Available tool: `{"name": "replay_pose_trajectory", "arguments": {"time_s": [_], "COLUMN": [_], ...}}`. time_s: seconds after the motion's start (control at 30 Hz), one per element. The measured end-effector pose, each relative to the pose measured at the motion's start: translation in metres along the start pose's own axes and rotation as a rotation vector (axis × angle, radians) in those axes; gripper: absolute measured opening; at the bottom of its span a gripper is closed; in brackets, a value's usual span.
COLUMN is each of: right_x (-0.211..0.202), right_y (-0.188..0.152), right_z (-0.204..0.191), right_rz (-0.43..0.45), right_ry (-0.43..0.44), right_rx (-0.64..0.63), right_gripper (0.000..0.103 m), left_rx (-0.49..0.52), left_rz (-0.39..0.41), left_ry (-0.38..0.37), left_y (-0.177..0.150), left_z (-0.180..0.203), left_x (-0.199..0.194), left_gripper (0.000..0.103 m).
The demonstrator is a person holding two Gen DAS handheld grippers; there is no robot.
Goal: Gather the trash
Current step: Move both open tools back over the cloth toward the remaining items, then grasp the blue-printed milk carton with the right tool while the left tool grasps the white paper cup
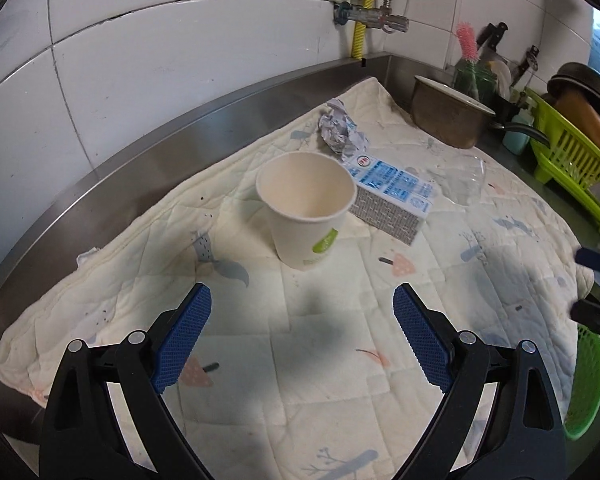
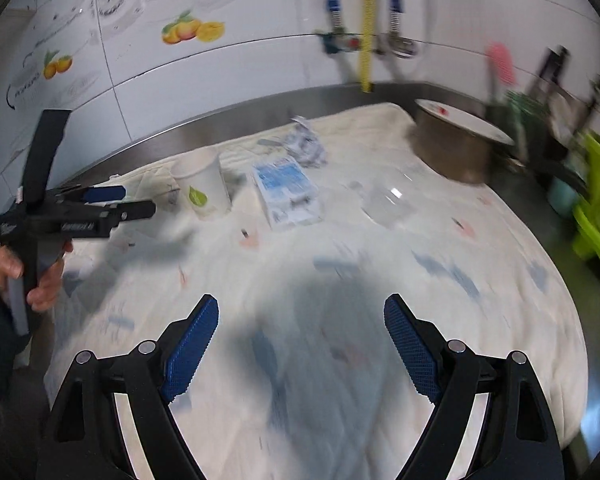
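The paper cup [image 1: 306, 208] stands upright near the middle of the quilted cloth [image 1: 340, 360], white and smooth, with a green leaf mark low on its side and nothing visible inside. Touching it at about 3 o'clock lies a flat carton [image 1: 392, 196] printed in blue on top, with a grey patterned side. Just beyond the carton, at 12 o'clock from the cup, sits a crumpled ball of paper [image 1: 340, 128], creased and greyish-white. A clear plastic cup [image 1: 464, 178] lies tipped over at 2 o'clock, well apart from the paper cup.

The left claw [image 1: 302, 344] hovers low over the cloth at 6 o'clock from the cup, pointing straight at it. Its two black arms are spread wide, the blue ribbed pads [image 1: 184, 340] facing each other with nothing between them. In the right wrist view a bare hand [image 2: 40, 276] grips its handle from below.

The right claw [image 2: 300, 350] hangs further back over the cloth, also spread wide and holding nothing; that view is blurred.

The cloth is cream, stitched in squares, with pale blue and pink prints, and covers a steel desk [image 1: 160, 164] with a raised back edge. At 2 o'clock stand a worn metal pot [image 1: 448, 120] and a lime-green dish rack [image 1: 572, 168]. White tiles [image 1: 140, 60] rise behind.
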State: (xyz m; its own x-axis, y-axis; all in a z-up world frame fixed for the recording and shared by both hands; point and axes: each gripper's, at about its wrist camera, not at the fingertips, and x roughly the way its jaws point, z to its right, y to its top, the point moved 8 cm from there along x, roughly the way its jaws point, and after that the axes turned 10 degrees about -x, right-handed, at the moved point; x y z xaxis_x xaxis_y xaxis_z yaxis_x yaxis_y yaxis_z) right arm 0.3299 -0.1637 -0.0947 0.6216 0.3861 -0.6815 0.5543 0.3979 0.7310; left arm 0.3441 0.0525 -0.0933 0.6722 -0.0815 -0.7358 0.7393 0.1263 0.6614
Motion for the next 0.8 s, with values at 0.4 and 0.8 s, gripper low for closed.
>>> {"name": "replay_pose_trajectory", "arguments": {"time_s": [0.4, 0.8], "right_x": [0.091, 0.168], "right_y": [0.068, 0.096], "right_z": [-0.013, -0.004], "right_rz": [-0.044, -0.123], "right_ry": [0.015, 0.044], "right_rx": [-0.173, -0.234], "right_gripper": [0.082, 0.082], "left_rx": [-0.012, 0.006], "left_rz": [0.010, 0.005], "left_ry": [0.009, -0.005], "left_y": [0.014, 0.013], "left_z": [-0.023, -0.025], "left_x": [0.008, 0.017], "left_gripper": [0.092, 0.092]}}
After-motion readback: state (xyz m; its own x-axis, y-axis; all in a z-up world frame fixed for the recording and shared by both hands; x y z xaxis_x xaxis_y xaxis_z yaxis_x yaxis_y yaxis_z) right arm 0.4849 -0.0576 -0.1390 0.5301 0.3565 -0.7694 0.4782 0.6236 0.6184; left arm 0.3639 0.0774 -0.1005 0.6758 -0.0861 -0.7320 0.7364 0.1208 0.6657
